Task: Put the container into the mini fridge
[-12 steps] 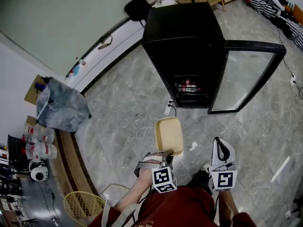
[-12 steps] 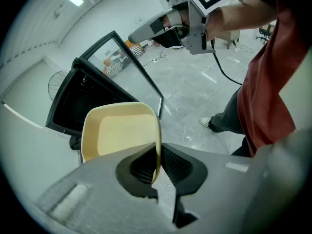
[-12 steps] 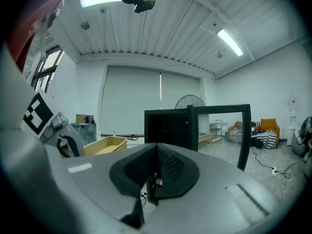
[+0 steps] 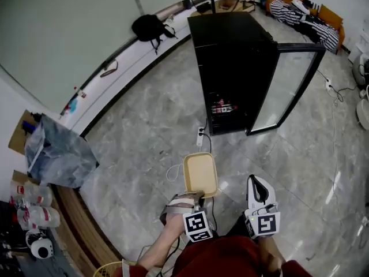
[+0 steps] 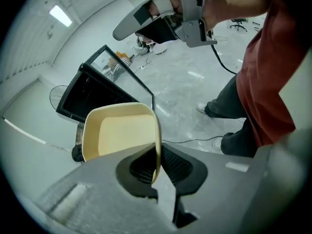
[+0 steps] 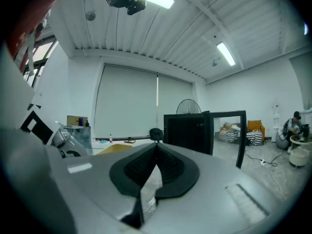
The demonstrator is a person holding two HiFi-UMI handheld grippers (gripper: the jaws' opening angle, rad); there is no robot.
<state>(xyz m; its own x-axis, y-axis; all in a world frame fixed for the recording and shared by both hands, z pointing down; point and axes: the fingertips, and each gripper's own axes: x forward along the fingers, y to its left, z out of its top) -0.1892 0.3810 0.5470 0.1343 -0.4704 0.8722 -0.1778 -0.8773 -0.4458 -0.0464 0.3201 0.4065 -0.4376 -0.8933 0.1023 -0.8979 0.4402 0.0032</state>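
In the head view my left gripper [image 4: 199,197] is shut on the near rim of a cream, shallow container [image 4: 200,173], holding it level above the floor. In the left gripper view the container [image 5: 122,133] juts out ahead, its rim pinched between the pads [image 5: 157,156]. The black mini fridge [image 4: 235,56] stands ahead with its glass door [image 4: 288,82] swung open to the right; cans show on a lower shelf [image 4: 221,107]. My right gripper [image 4: 258,182], white, hangs to the right of the container with its jaws closed on nothing [image 6: 156,149].
A white power strip [image 4: 200,136] and its cable lie on the marble floor in front of the fridge. A grey plastic bag [image 4: 55,152] sits at the left by a wooden ledge. A black bag [image 4: 149,25] rests on the wall sill. A striped sofa [image 4: 305,16] is behind the fridge.
The head view has swung, so the fridge sits a little higher and more to the right. Both grippers have dropped slightly lower in view. The container stays in the left gripper.
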